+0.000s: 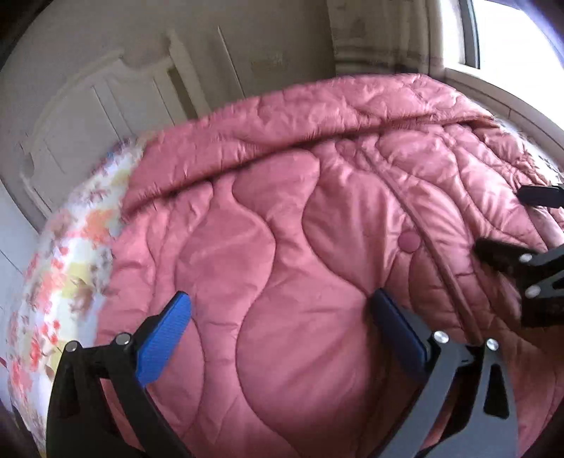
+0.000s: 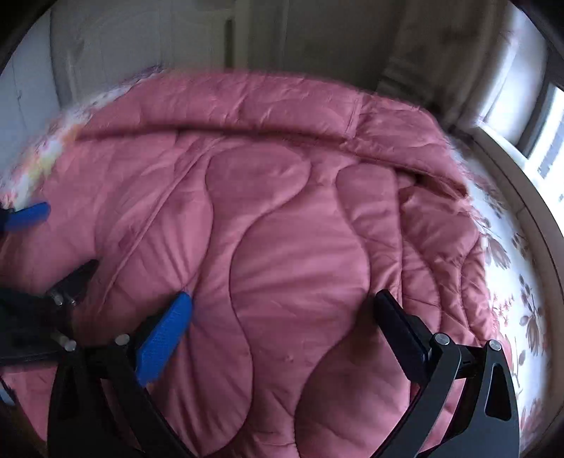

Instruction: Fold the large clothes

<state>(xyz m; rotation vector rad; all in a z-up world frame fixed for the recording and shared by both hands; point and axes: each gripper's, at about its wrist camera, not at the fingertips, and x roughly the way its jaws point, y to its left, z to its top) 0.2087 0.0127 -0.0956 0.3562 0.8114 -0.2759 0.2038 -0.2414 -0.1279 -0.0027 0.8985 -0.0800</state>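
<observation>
On bed (image 1: 67, 267), w/ floral sheet: pink quilted coat (image 1: 282, 218) spread across most of it, snap (image 1: 408, 242) visible near centre, far edge rolled into a ridge. Left gripper (image 1: 278, 317) above coat, jaws wide apart, nothing between them; blue pads (image 1: 165, 338) clear. Right gripper (image 2: 282, 317) likewise spread wide, holding nothing, over coat's right part. Each gripper cut off at the other view's edge. Both views motion-blurred, esp. coat's far edge and headboard (image 1: 88, 116). Window (image 1: 511, 31) overexposed. Coat's sleeves and hem not identifiable; near edge hidden below frame.
</observation>
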